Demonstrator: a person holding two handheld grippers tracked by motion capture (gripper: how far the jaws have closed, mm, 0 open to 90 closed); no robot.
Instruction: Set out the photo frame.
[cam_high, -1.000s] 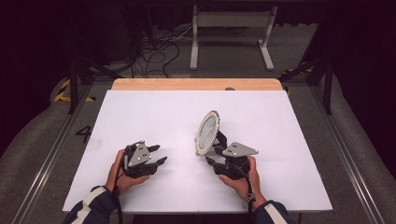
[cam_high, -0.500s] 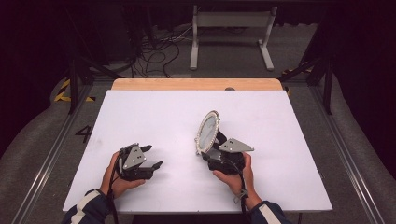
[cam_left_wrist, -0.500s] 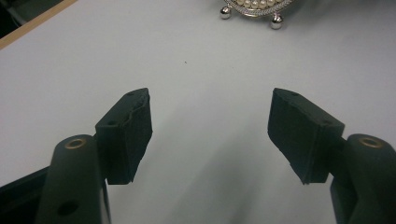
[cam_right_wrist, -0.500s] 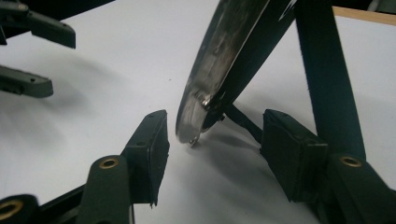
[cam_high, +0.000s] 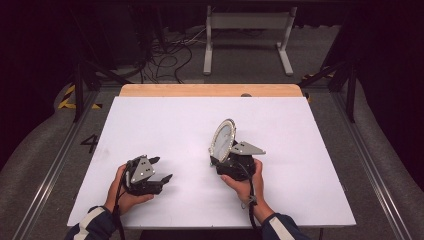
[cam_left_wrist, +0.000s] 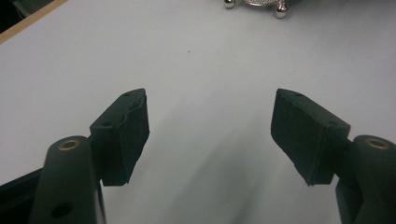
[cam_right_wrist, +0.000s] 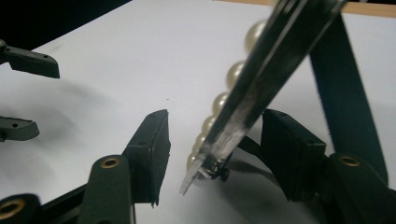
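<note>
both hands rest low at the near edge of the white table (cam_high: 300, 130), palms cupping the tools. left gripper (cam_high: 161, 169) sits empty, jaws spread and just been opening, pads (cam_left_wrist: 126, 135) bare. right gripper (cam_high: 223, 152) has the round pearl-rimmed mirror (cam_high: 222, 139) standing tilted between gaping jaws; pads not pressing it, stand leg behind. wooden strip (cam_high: 210, 90) lies far off. versus a second ago, the mirror is in much the same spot.
</note>
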